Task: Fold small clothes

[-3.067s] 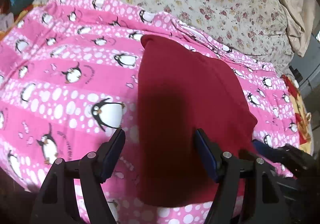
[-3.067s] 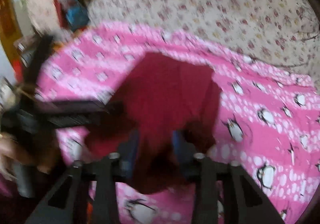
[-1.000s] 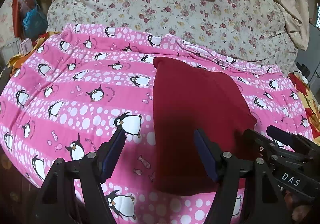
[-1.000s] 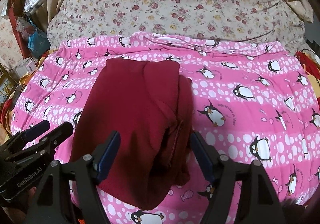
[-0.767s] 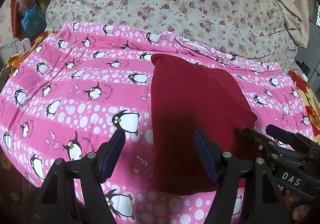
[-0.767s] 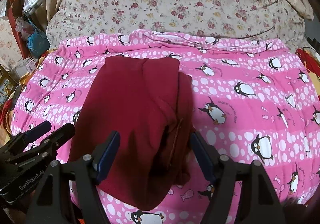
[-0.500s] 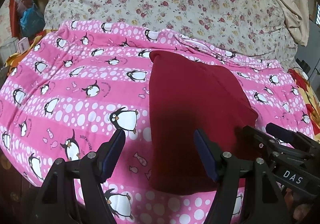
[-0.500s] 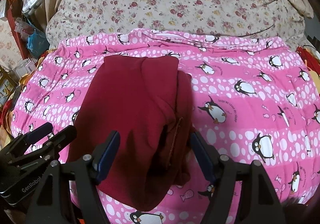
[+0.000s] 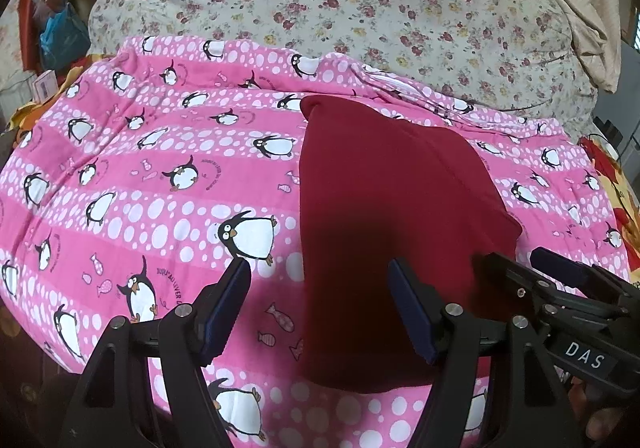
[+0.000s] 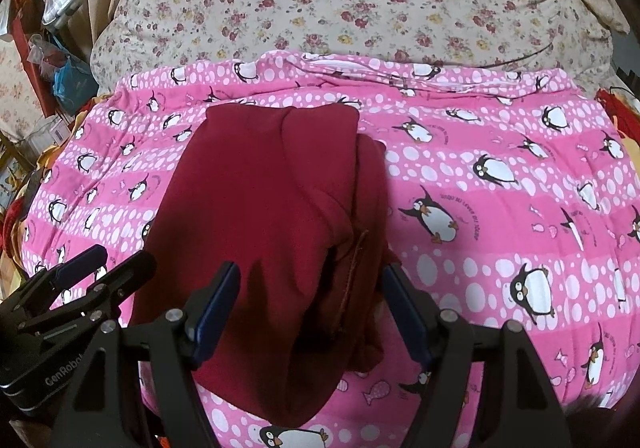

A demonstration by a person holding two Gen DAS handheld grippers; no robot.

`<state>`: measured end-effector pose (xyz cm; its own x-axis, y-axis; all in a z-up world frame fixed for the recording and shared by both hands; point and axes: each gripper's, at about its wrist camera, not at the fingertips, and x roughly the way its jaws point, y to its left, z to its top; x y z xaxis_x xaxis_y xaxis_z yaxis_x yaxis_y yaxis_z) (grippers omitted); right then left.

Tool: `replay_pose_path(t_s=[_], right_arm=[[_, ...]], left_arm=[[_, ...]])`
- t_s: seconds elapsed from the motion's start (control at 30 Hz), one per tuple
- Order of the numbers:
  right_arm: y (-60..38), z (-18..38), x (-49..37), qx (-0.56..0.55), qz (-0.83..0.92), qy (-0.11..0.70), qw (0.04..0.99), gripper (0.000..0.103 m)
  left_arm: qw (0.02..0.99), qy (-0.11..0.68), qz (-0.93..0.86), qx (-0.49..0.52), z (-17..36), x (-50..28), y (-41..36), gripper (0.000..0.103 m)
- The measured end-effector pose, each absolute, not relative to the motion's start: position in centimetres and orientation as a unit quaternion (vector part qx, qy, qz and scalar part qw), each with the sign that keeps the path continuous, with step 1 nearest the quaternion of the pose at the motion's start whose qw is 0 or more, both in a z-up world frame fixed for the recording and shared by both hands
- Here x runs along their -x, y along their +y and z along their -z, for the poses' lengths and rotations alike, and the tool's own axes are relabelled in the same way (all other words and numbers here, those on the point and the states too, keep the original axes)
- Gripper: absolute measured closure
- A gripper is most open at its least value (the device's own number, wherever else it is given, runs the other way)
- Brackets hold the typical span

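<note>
While both tools are being held above the bed, one dark red garment (image 10: 256, 216) is being recorded as lying folded on the pink penguin blanket (image 9: 132, 168), its long axis running away from the holder toward the floral quilt (image 9: 400, 24). The left gripper (image 9: 320, 308) is being kept apart and empty over the garment's left edge; the right gripper (image 10: 310, 308) is being kept apart, straddling the near end, judged nearer the loose right-hand layers.
</note>
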<state>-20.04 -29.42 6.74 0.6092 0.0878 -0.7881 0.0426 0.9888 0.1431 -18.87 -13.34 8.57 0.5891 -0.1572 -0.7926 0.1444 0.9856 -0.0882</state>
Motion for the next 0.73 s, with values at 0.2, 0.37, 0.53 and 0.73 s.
replay_pose_path(t_s=[0.2, 0.37, 0.53, 0.73], right_arm=[[-29.7, -6.4, 19.7, -0.078, -0.012, 0.447, 0.891, 0.026], [-29.6, -6.4, 19.6, -0.077, -0.012, 0.448, 0.891, 0.026], [-29.5, -6.1, 19.2, -0.074, -0.012, 0.451, 0.889, 0.026], [-29.7, -6.3, 18.8, -0.065, -0.014, 0.451, 0.89, 0.026]], left_arm=[[0.89, 0.448, 0.085, 0.005, -8.4, 18.7, -13.4, 0.051], [0.889, 0.45, 0.086, 0.004, -8.2, 18.5, -13.4, 0.051], [0.889, 0.45, 0.088, 0.005, -8.1, 18.4, -13.4, 0.051], [0.889, 0.447, 0.099, 0.016, -8.4, 16.9, -12.5, 0.051]])
